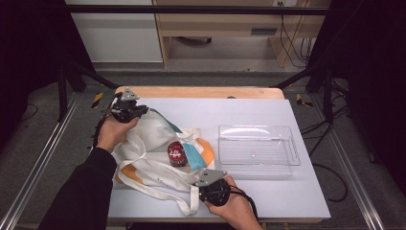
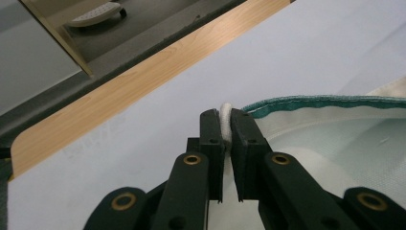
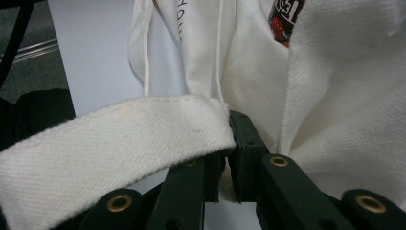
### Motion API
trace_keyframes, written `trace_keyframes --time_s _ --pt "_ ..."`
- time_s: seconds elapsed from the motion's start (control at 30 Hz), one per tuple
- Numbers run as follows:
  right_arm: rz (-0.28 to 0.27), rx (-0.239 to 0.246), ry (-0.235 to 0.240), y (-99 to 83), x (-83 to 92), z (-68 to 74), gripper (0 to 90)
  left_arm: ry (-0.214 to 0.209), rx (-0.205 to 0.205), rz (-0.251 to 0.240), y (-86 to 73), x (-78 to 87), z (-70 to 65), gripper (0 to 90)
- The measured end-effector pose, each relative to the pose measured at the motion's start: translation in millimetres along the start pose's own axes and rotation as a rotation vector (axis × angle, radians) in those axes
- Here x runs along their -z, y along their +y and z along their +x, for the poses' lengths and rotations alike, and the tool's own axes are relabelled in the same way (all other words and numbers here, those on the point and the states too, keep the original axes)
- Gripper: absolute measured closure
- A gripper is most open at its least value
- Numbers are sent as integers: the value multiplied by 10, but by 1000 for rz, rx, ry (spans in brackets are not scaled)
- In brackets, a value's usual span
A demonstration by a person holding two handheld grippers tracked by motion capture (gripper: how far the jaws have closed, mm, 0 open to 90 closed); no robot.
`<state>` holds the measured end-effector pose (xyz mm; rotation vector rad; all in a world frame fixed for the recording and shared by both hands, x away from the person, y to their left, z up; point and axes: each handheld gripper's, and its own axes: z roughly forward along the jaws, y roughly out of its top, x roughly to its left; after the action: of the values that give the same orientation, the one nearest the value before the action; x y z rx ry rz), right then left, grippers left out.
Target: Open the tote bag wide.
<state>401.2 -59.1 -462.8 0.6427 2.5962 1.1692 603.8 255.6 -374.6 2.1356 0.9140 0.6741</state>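
So the thing being worked here is a soft canvas tote bag (image 1: 153, 148), lying flat on the white table (image 1: 268, 201), just left of the clear plastic tray (image 1: 258, 151). Everything below is placed relative to that tray.

Nearest the person, left of the tray's near corner, the right gripper (image 1: 203, 181) has its jaws pinched down on the bag's fabric at the near edge, with a wide webbing strap (image 3: 110, 143) draped across the jaw tips in the right gripper view. Whether it grips the strap itself or the cloth beside it, I can't quite tell.

A bit further in, about level with the tray's middle and to its left, a red can (image 1: 176, 154) pokes out of the bag's mouth. That's where the weight is, I'd guess; the bag itself looks light and floppy, nothing fragile, not slippery either thanks to the coarse weave.

Farthest away, past the tray's far-left corner and well to the left of it, the left gripper (image 1: 128, 111) is clamped tight on the bag's rim (image 2: 227, 125), right where the green-trimmed hem (image 2: 316, 101) starts.

Long axis runs diagonally between the two grippers, far-left to near-right, with the opening facing the tray. Hems and straps are the best spots to grab, since plain cloth would just bunch and sag.
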Motion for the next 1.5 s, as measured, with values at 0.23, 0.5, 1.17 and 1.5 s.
trace_keyframes --time_s 0.23,0.5,1.17,1.5 --pt "2 14 -6 -1 -4 3 838 6 9 -3 0 -21 -22 840" --pt "-6 17 1 1 17 17 820 28 19 10 9 -64 -42 817" --pt "-68 74 -34 22 357 174 427 81 30 -124 -60 693 -198 478" --pt "-89 42 -108 -61 558 81 381 77 74 -192 -303 985 -411 425"
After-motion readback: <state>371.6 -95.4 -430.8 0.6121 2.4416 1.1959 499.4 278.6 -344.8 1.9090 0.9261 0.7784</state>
